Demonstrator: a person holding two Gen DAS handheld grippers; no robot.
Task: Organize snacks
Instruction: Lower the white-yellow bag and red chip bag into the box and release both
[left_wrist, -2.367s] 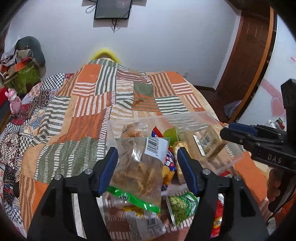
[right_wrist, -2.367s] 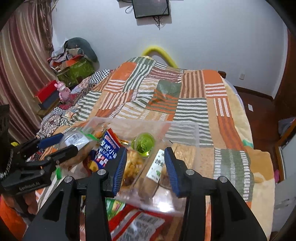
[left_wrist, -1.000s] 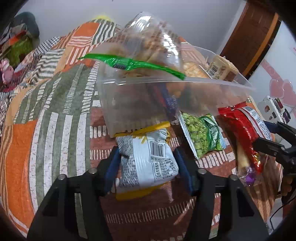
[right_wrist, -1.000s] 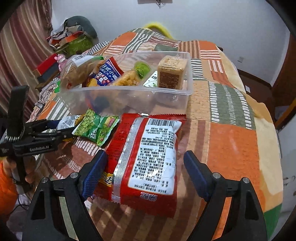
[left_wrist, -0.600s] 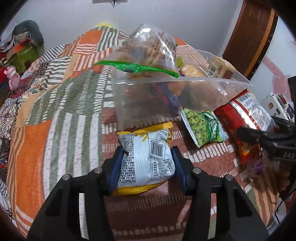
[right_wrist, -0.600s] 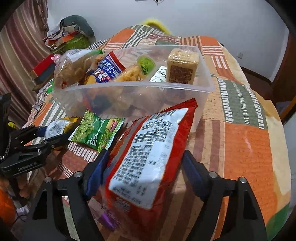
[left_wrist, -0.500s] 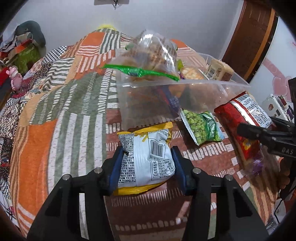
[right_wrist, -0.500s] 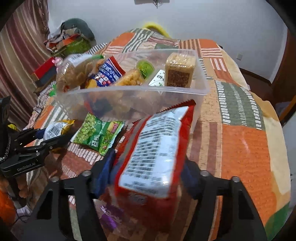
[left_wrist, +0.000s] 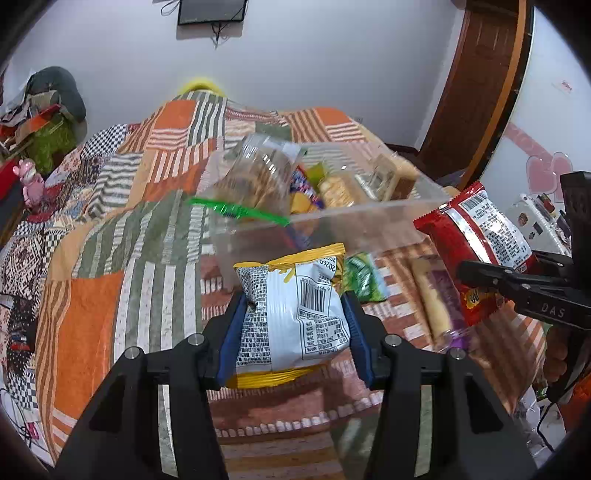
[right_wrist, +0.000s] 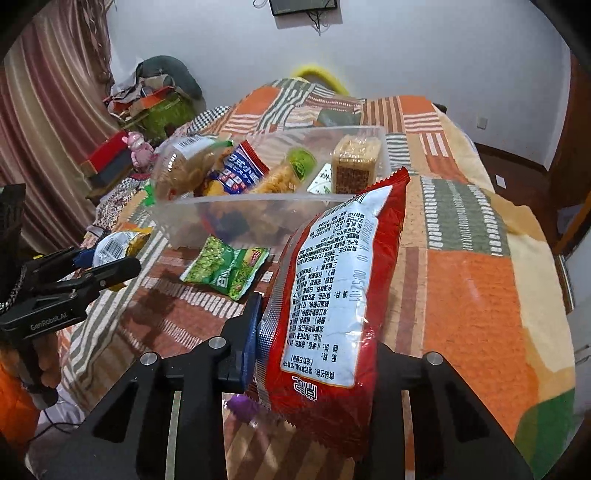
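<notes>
My left gripper (left_wrist: 293, 314) is shut on a yellow and white snack bag (left_wrist: 295, 314) and holds it above the quilt, just in front of the clear plastic bin (left_wrist: 332, 221). My right gripper (right_wrist: 314, 325) is shut on a large red snack bag (right_wrist: 340, 288) and holds it upright above the bed; this bag also shows at the right of the left wrist view (left_wrist: 476, 236). The bin (right_wrist: 258, 206) holds several snacks, among them a clear bag of crackers (right_wrist: 184, 162) and a brown block (right_wrist: 354, 162). A green pea bag (right_wrist: 225, 269) lies on the quilt in front of the bin.
The bed carries an orange, green and striped patchwork quilt (right_wrist: 469, 280). A clear packet with a purple end (left_wrist: 439, 314) lies on the quilt near the right gripper. Clutter and a pink toy (right_wrist: 136, 147) sit at the far left. A wooden door (left_wrist: 476, 81) stands at the right.
Both grippers closed on their bags and lifted them off the quilt. The red bag now stands upright in the right gripper, and the yellow and white bag is higher, close to the bin.
</notes>
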